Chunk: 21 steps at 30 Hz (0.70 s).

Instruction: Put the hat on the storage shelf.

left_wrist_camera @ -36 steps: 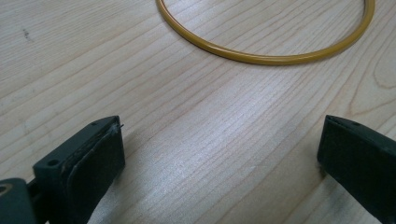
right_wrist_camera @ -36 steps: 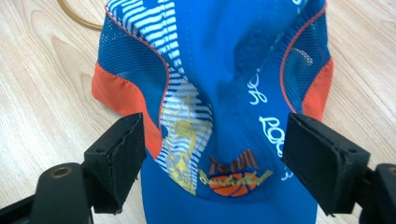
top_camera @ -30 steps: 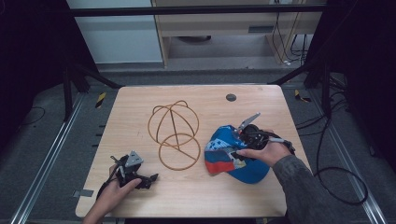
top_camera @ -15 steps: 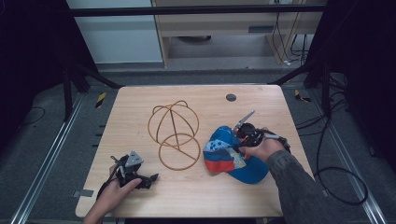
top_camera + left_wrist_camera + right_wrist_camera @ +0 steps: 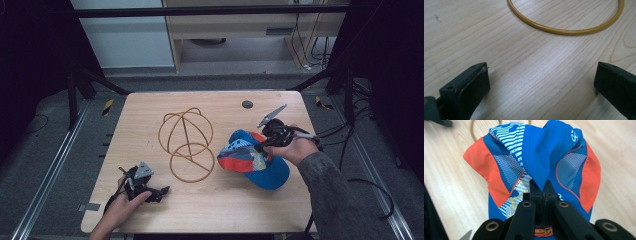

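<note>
A blue and orange cap (image 5: 252,160) lies at the right of the wooden table (image 5: 150,107), its crown bunched up. My right gripper (image 5: 265,145) is shut on the cap's blue crown fabric (image 5: 537,167); in the right gripper view the two black jaws meet on a fold of the cloth. A yellow wire hat stand (image 5: 186,142), a dome over a round base ring, sits at the table's middle. My left gripper (image 5: 159,191) rests near the front left edge, open, with bare wood between its pads (image 5: 474,83). The stand's base ring (image 5: 564,28) lies ahead of it.
A small dark round hole (image 5: 247,104) marks the table's far right part. Cables trail off the right edge onto the dark floor. Metal rails run along both sides of the table.
My right gripper has shifted slightly right and up with the cap's crown, pulling the fabric up. The left gripper has stayed put.
</note>
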Each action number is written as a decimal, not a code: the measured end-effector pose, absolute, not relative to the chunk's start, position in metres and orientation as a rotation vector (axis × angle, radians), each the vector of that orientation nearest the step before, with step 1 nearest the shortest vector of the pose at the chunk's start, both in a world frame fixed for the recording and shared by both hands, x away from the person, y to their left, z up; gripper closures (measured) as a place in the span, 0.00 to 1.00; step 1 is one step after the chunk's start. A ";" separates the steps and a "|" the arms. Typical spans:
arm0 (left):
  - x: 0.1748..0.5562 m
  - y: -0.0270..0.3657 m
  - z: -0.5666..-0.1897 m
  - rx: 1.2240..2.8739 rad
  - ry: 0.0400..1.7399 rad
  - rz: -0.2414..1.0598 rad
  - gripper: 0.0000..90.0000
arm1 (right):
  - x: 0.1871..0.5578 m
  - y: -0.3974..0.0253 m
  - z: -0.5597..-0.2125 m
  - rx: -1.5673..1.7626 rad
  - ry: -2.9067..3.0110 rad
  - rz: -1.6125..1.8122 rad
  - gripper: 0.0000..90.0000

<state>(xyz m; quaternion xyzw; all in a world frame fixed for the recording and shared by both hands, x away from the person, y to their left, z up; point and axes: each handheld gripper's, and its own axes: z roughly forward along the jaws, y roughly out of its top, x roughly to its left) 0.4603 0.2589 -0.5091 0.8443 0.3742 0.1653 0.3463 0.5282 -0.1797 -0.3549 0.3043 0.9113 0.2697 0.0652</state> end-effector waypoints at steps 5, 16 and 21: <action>0.460 0.259 -0.509 2.184 0.975 0.431 0.00 | 0.521 -0.184 -0.315 0.861 2.701 0.879 1.00; 0.460 0.259 -0.509 2.187 0.969 0.432 0.00 | 0.513 -0.193 -0.261 0.808 2.590 0.973 1.00; 0.459 0.259 -0.509 2.187 0.968 0.431 0.00 | 0.511 -0.196 -0.248 0.799 2.552 0.997 1.00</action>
